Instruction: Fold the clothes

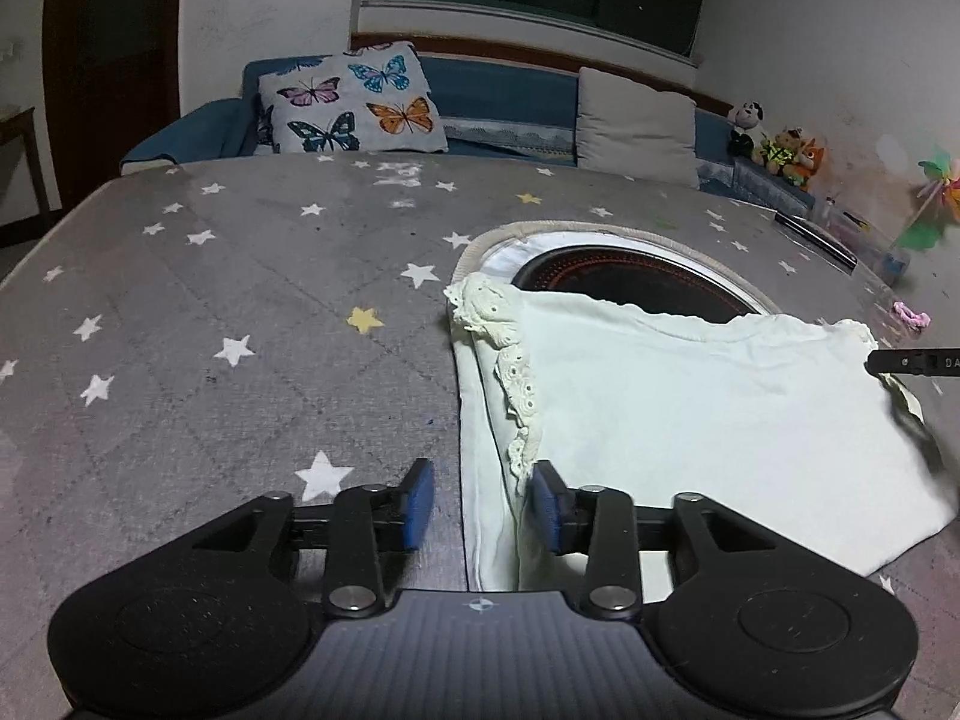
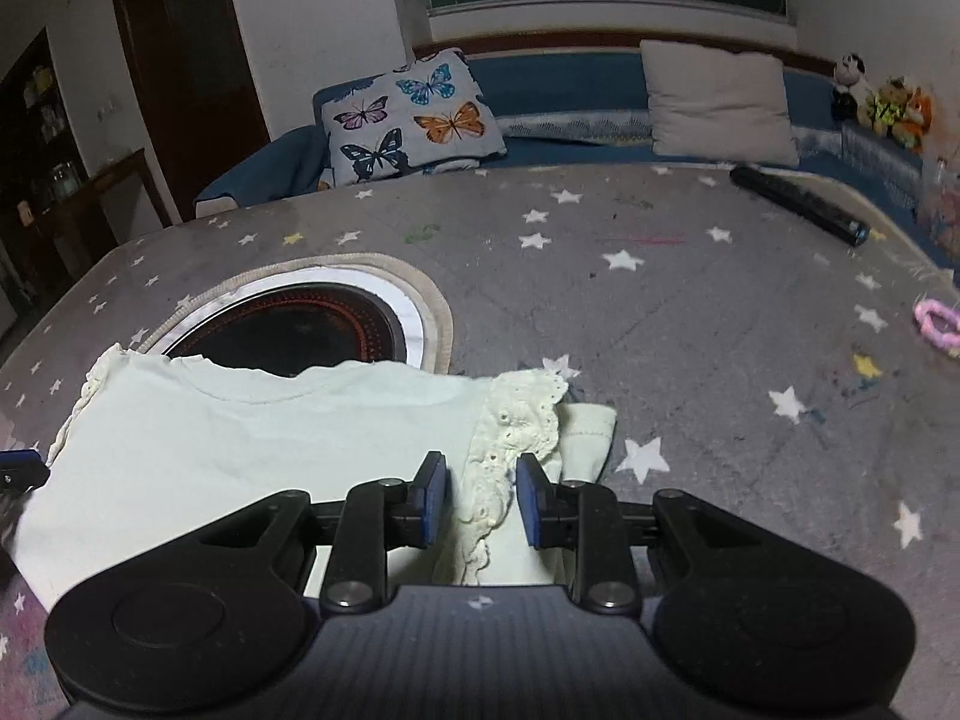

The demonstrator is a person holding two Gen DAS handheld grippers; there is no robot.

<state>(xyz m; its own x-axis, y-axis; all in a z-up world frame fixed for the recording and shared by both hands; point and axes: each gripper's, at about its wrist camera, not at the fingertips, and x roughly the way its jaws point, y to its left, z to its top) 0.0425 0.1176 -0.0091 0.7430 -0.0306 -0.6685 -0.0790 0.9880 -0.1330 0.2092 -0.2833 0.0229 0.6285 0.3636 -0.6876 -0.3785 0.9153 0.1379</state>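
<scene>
Where the left wrist view looks along its fingers, the left gripper (image 1: 483, 501) stands spread over the left edge of a pale shirt (image 1: 690, 414), its blue pads apart with the lace trim (image 1: 519, 384) and folded side seam between them, neither pad pressing the cloth. The shirt lies flat on the desk (image 1: 240, 312), which carries a grey cover with stars, and its upper edge overlaps a round black cooktop (image 1: 624, 279) set in a ringed opening. A dark finger of the right gripper (image 1: 912, 362) enters at the right border, at the shirt's far corner. Behind the desk stand a butterfly pillow (image 1: 354, 99), a grey cushion (image 1: 636, 126) and plush toys (image 1: 774, 144). In the right wrist view, the right gripper (image 2: 477, 498) is likewise spread, its pads flanking the lace trim (image 2: 516, 420) at the shirt's (image 2: 240, 438) right edge without closing on it. The cooktop (image 2: 294, 330) lies beyond the neckline. A black tube (image 2: 798, 204) and a pink band (image 2: 939, 324) rest on the desk (image 2: 690, 312), well apart from the shirt.
</scene>
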